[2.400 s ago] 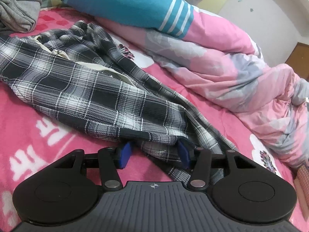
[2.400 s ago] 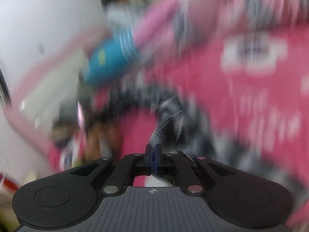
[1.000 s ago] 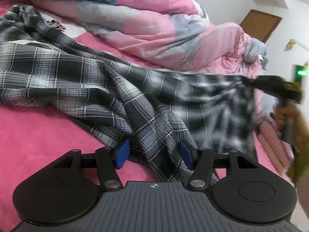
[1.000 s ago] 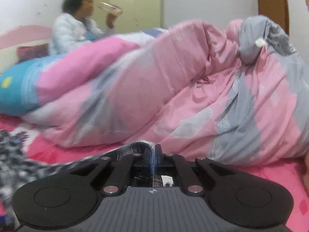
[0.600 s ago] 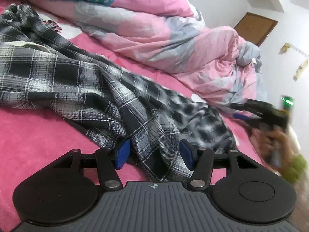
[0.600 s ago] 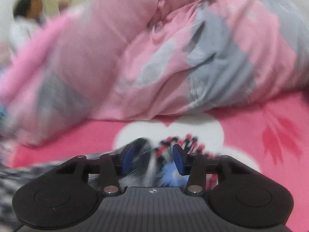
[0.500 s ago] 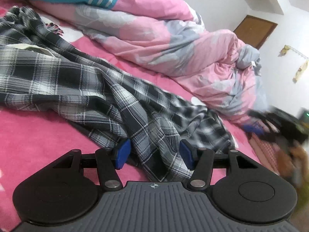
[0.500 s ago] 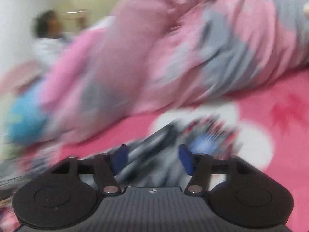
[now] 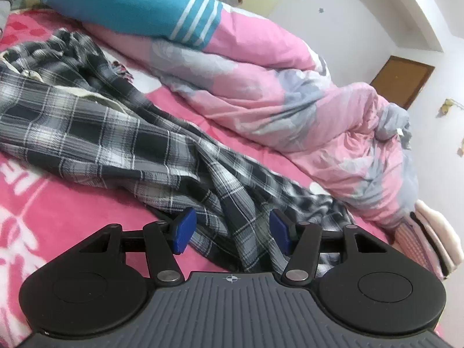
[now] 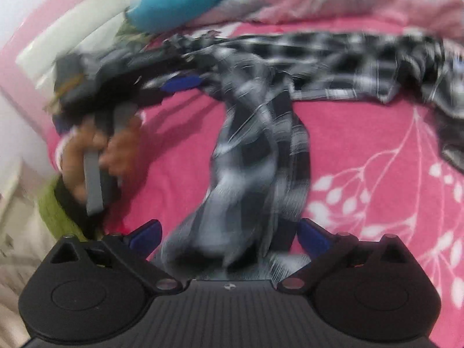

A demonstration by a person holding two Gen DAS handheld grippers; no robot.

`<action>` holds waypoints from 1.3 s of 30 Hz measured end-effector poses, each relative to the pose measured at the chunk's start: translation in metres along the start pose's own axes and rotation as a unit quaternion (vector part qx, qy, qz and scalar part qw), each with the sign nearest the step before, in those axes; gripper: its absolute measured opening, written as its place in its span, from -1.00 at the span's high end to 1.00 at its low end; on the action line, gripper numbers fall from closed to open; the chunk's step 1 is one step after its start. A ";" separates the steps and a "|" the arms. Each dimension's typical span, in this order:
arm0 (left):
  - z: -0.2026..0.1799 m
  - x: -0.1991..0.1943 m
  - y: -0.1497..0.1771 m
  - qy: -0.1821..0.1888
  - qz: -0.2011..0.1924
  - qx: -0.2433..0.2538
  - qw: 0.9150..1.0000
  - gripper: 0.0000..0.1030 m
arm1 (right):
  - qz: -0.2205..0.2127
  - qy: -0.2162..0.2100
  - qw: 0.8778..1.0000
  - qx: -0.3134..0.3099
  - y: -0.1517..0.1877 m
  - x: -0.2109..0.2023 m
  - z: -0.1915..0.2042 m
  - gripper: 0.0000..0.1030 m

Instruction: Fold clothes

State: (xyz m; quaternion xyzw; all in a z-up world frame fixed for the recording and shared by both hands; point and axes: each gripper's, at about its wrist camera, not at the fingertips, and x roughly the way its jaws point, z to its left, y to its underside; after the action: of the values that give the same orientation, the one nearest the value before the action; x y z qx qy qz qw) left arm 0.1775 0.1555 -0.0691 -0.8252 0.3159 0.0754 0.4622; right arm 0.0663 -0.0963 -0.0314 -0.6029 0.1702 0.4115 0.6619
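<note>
The checked shirt [image 9: 95,133] lies rumpled across the pink bed sheet [image 9: 58,211], spread wide at the left in the left wrist view and narrowing to a twisted strip that runs toward the near right. That strip passes between the blue pads of the left tongs [image 9: 230,230], which stand wide open over it, not pinching the cloth; whether the pads touch the fabric cannot be told. Beyond the shirt, along the far side of the bed, a pink and grey quilt [image 9: 290,107] lies bunched up, with a blue striped pillow [image 9: 130,3] at its far left end. A brown door [image 9: 403,79] stands in the white wall at the far right.

The right wrist view is blurred. There the shirt [image 10: 261,150] runs in a band from the near middle up to a wider dark mass at the far right. The right tongs [image 10: 229,236] are also wide open, with the band of cloth lying between their blue pads. At the left of that view a hand [image 10: 95,156] with a green sleeve holds the grey handle of the left tongs [image 10: 179,84], whose blue pad points toward the shirt.
</note>
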 end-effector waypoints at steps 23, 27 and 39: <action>0.020 -0.027 -0.030 -0.060 -0.095 -0.029 0.993 -0.08 | 0.114 0.103 0.928 -0.338 0.049 -0.060 0.032 0.17; 0.022 -0.012 -0.043 -0.106 -0.068 -0.023 0.992 -0.08 | 0.048 0.054 0.963 -0.260 0.001 -0.100 0.014 0.08; 0.071 0.011 -0.057 -0.180 -0.046 -0.077 0.980 -0.05 | -0.065 -0.134 0.968 -0.204 -0.277 0.133 0.049 -0.30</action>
State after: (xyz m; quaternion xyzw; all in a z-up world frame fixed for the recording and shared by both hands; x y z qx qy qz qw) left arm 0.2322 0.2292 -0.0729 -0.8448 0.1827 0.2249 0.4499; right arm 0.3411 0.0130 0.0650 -0.6745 -0.0469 0.4709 0.5667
